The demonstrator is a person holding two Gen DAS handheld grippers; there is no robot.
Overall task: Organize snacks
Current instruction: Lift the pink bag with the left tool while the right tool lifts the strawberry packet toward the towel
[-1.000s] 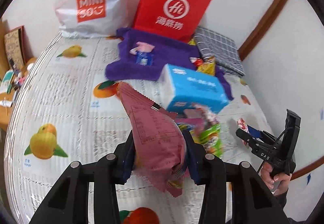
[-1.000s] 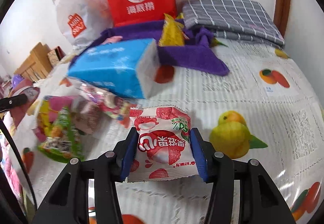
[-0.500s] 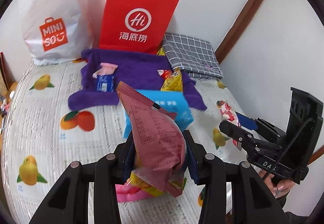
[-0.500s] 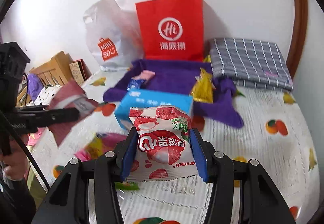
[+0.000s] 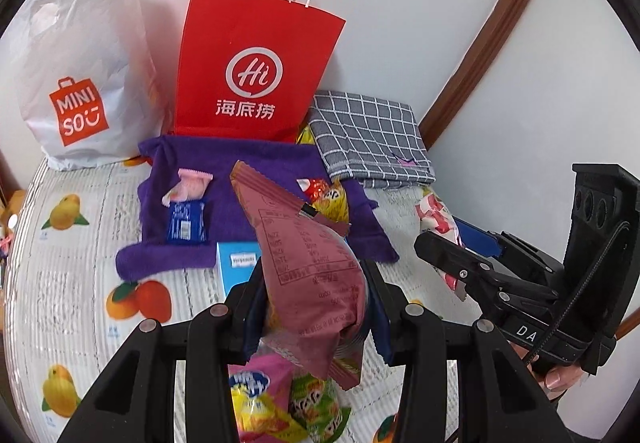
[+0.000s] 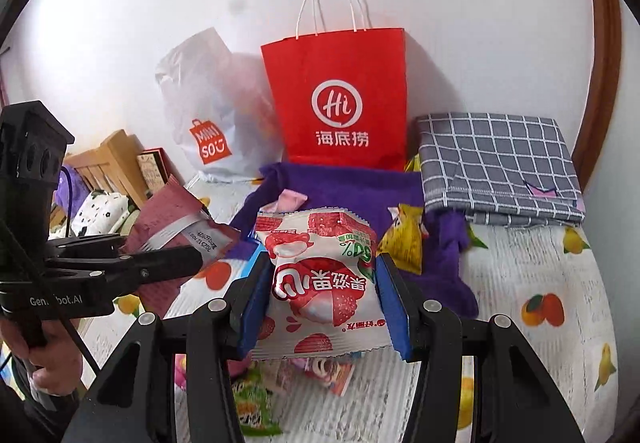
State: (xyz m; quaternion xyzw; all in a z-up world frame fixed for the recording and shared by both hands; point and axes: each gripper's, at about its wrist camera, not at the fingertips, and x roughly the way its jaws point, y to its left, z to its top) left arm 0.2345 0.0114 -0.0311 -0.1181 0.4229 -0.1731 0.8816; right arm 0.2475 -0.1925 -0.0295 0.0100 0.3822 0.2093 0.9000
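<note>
**Two packets in hand, most snacks still loose**

Left gripper [image 5: 316, 307] pinches a maroon snack packet [image 5: 308, 263], jaws narrow. Right gripper [image 6: 324, 303] clamps a white-and-red lychee packet [image 6: 320, 275], jaws moderately apart. Both are held above the fruit-print bedcover [image 5: 72, 275].

Sorted so far, by my reading: little. A pink packet [image 5: 188, 185], blue packet [image 5: 186, 225] and yellow packet [image 6: 402, 239] lie on the purple towel [image 5: 256, 163]; others are heaped below the grippers.

Room: open cover on either side. Wall, red paper bag [image 6: 340, 99] and white plastic bag [image 5: 80, 63] close the far edge; the grippers sit near each other.
</note>
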